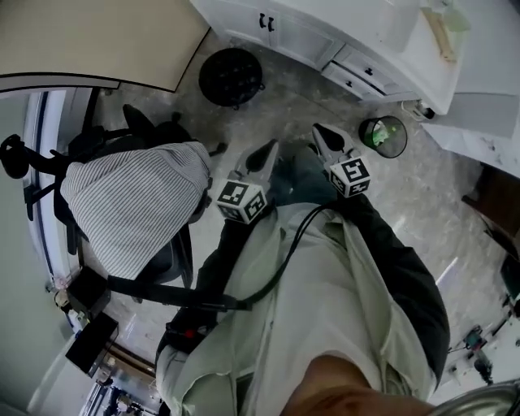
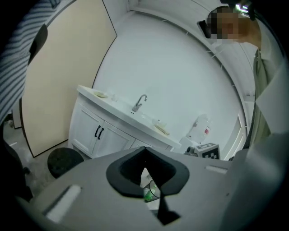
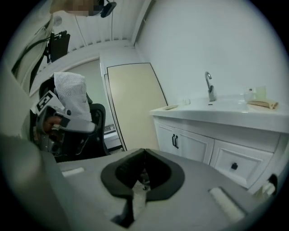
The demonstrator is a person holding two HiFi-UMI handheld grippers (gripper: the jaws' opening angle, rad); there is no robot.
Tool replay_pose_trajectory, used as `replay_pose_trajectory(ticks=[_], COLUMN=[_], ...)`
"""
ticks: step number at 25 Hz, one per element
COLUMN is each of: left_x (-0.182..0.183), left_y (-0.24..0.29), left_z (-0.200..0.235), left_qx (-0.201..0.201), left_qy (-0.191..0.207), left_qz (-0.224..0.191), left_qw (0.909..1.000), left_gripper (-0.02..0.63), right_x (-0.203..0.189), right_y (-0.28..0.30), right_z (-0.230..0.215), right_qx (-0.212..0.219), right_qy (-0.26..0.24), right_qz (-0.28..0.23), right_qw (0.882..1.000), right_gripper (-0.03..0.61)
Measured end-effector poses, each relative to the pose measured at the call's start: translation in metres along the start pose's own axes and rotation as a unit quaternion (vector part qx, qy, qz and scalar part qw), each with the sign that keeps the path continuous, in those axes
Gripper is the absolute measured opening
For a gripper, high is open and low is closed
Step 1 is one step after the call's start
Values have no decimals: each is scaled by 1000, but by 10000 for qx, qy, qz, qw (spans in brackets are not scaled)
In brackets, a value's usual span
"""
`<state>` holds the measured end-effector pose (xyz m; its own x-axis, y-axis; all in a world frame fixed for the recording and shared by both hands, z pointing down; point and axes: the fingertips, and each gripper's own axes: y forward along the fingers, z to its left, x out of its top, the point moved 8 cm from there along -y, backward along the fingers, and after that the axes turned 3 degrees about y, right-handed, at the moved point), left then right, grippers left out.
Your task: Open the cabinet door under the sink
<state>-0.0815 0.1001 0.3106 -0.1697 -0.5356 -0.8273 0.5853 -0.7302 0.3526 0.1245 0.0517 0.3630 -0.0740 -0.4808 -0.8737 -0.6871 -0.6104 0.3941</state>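
The white sink cabinet [image 1: 302,36] stands at the top of the head view, its double doors closed, with two black handles [image 1: 266,22]. Both gripper views show the same doors [image 2: 92,131] [image 3: 180,144] some way ahead, under the faucet [image 3: 209,86]. My left gripper [image 1: 268,151] and right gripper [image 1: 323,132] are held side by side in front of my body, pointing toward the cabinet and well short of it. Both are shut on nothing: the tips meet in the left gripper view [image 2: 145,149] and in the right gripper view [image 3: 144,151].
A round black stool [image 1: 231,75] sits on the floor in front of the cabinet. A small bin [image 1: 383,136] with green contents stands to the right. An office chair draped with striped cloth [image 1: 134,203] is at my left. A drawer with a black knob [image 3: 234,166] adjoins the doors.
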Motion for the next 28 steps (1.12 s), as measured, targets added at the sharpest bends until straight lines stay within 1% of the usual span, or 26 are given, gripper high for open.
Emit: replay_pose_trajectory(ticks=[3, 6, 9, 12, 15, 19, 22, 24, 26, 27, 28], left_x=[4, -2, -8, -16, -32, -51, -60, -63, -65, -66, -66], left_y=[13, 32, 50, 73, 91, 105, 112, 113, 114, 114, 114], left_z=[22, 49, 65, 88, 104, 111, 121, 124, 125, 125, 126], left_qx=[235, 531, 782, 910, 1001, 1165, 1305, 1393, 1446, 1462, 1475], left_qy=[-265, -556, -864, -1106, -1369, -1736, -1898, -1978, -2029, -2047, -2066], left_qz=[-92, -143, -143, -169, -140, -152, -197, -201, -199, -201, -200], left_qw=[9993, 9969, 9931, 9895, 9854, 9778, 9729, 9701, 9683, 9676, 9670], left_gripper=[8, 8, 8, 8, 8, 8, 8, 8, 8, 8, 8], right_x=[10, 8, -2, -11, -25, -36, -38, -38, -34, -31, -29], right_y=[59, 126, 187, 256, 313, 373, 406, 422, 432, 436, 438], right_z=[-28, -66, -102, -136, -160, -182, -195, -202, -206, -206, -205], right_qx=[2, -70, -244, -492, -627, -591, -643, -693, -755, -829, -946], right_qy=[-383, -437, -459, -501, -536, -575, -604, -588, -684, -784, -877], right_qz=[36, 54, 149, 82, 131, 198, 276, 273, 253, 273, 300], right_qw=[9993, 9990, 9985, 9975, 9965, 9964, 9957, 9955, 9945, 9931, 9912], right_gripper=[2, 5, 46, 119, 141, 141, 141, 141, 138, 121, 85])
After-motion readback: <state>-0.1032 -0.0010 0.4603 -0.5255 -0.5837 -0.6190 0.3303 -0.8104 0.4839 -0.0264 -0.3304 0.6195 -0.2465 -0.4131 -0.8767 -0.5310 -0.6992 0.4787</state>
